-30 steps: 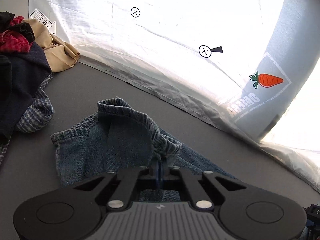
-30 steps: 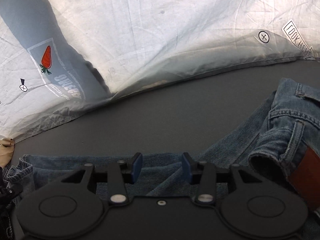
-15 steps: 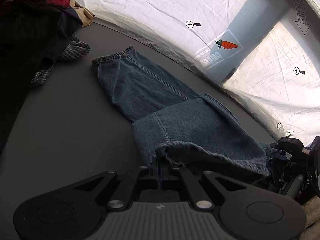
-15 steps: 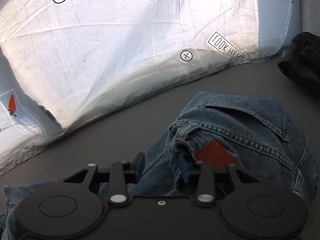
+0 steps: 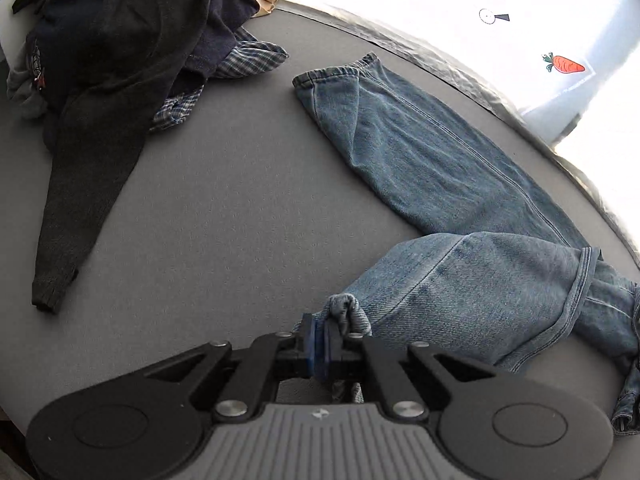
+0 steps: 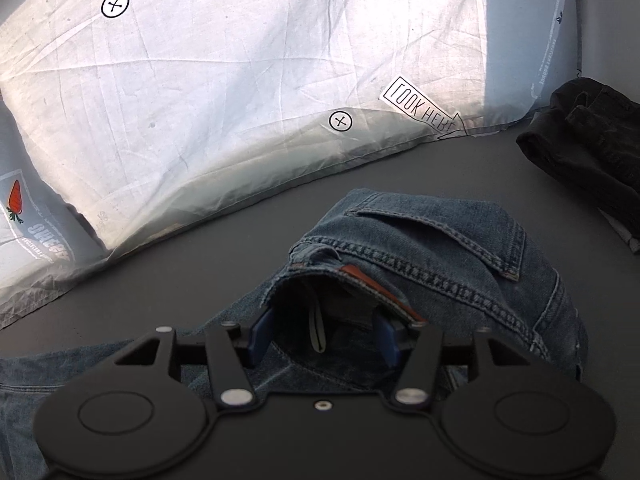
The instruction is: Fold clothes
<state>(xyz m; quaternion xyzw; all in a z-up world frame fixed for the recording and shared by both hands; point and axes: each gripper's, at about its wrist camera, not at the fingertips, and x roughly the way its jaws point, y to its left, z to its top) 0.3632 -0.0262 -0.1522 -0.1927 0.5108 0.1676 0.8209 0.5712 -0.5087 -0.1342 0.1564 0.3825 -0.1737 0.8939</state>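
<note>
Lying lengthwise along the table, the jeans reach from the left tongs, pinching a hem, toward the right tongs, opening astride the waistband.

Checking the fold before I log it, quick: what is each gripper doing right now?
Left gripper: shut on a bunched hem of the jeans.
Right gripper: jaws opening, waistband between them, pads not pressing it.
</note>
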